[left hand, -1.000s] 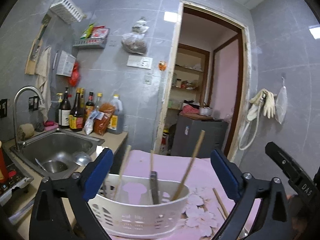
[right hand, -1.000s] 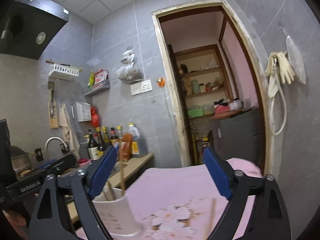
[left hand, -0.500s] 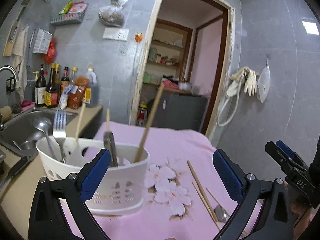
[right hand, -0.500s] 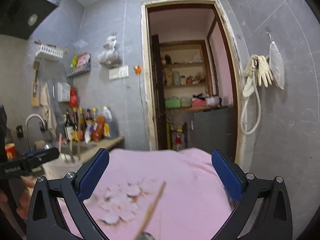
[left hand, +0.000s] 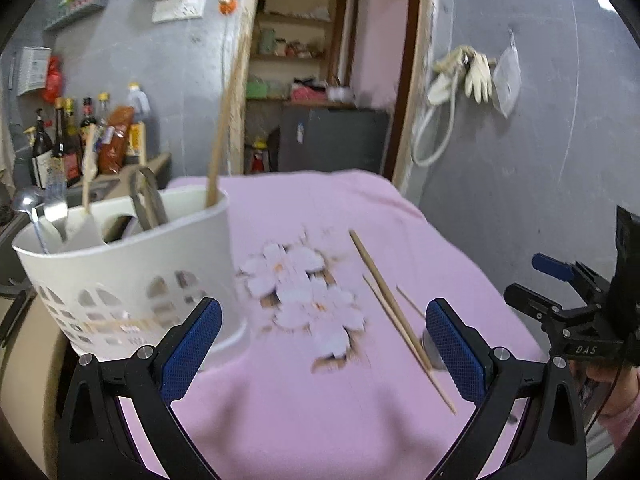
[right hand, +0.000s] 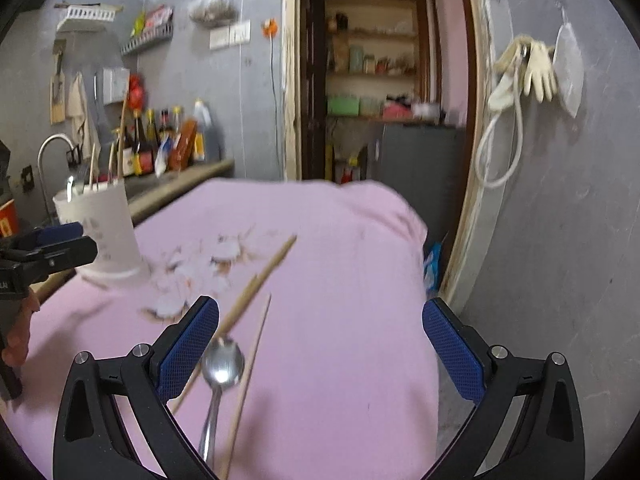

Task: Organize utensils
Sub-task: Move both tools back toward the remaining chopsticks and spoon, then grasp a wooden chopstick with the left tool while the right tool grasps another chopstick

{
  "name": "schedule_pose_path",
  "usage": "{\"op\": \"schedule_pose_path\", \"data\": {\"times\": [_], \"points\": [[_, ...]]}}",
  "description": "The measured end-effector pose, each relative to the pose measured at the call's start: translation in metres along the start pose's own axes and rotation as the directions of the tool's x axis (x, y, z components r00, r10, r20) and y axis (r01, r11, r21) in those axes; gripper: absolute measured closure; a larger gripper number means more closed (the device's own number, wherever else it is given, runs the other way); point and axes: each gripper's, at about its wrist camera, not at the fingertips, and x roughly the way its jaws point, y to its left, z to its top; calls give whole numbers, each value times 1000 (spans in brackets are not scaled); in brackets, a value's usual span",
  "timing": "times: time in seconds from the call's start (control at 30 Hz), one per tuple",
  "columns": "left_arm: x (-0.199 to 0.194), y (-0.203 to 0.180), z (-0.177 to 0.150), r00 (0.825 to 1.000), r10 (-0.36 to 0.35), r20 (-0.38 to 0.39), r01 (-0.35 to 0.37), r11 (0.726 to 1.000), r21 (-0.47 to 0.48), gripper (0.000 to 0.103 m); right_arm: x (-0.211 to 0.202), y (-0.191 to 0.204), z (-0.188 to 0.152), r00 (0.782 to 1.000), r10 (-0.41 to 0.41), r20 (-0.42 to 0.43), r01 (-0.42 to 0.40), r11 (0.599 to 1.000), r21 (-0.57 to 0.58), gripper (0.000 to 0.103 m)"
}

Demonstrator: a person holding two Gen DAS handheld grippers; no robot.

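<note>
A white perforated utensil holder [left hand: 132,268] [right hand: 102,228] stands on the pink flowered cloth [left hand: 304,400] [right hand: 320,248], with a fork, a ladle, tongs and a wooden stick upright in it. Wooden chopsticks [left hand: 394,312] [right hand: 256,292] lie loose on the cloth, and a metal spoon [right hand: 222,364] rests among them. My left gripper [left hand: 320,344] hovers open over the cloth, the holder at its left finger. My right gripper [right hand: 320,340] is open too, with the spoon and chopsticks just inside its left finger. Nothing is held.
A sink faucet [right hand: 52,148], bottles [left hand: 72,136] and a counter sit to the left of the table. Beyond the table's far edge is an open doorway [right hand: 380,80] with shelves. A grey tiled wall with hanging gloves [right hand: 532,68] bounds the right.
Both grippers have swung right and tipped downward. The holder slid to the left in each view, and the loose chopsticks and spoon came into sight. Both stayed open.
</note>
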Motion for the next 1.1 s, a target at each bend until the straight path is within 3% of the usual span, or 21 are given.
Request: {"op": "schedule_pose_path", "data": {"times": [0.17, 0.33, 0.4, 0.7, 0.9, 1.1], "points": [[19, -5, -5, 994, -32, -105, 35, 999, 28, 3, 7, -1, -9, 997, 6, -73, -8, 999, -31, 18], [37, -3, -5, 977, -83, -195, 87, 996, 8, 10, 16, -2, -17, 986, 71, -150, -74, 997, -16, 34], [43, -5, -4, 970, -99, -223, 102, 995, 3, 18, 19, 2, -19, 981, 89, -175, -93, 995, -19, 44], [83, -12, -1, 914, -153, -376, 161, 987, -12, 52, 26, 22, -25, 953, 158, -257, -181, 981, -70, 62], [99, -15, 1, 898, -175, -402, 170, 984, -48, 66, 34, 30, -31, 945, 145, -295, -190, 973, -130, 71], [111, -20, 2, 891, -169, -422, 169, 985, -37, 70, 42, 27, -31, 949, 77, -304, -140, 972, -190, 82]]}}
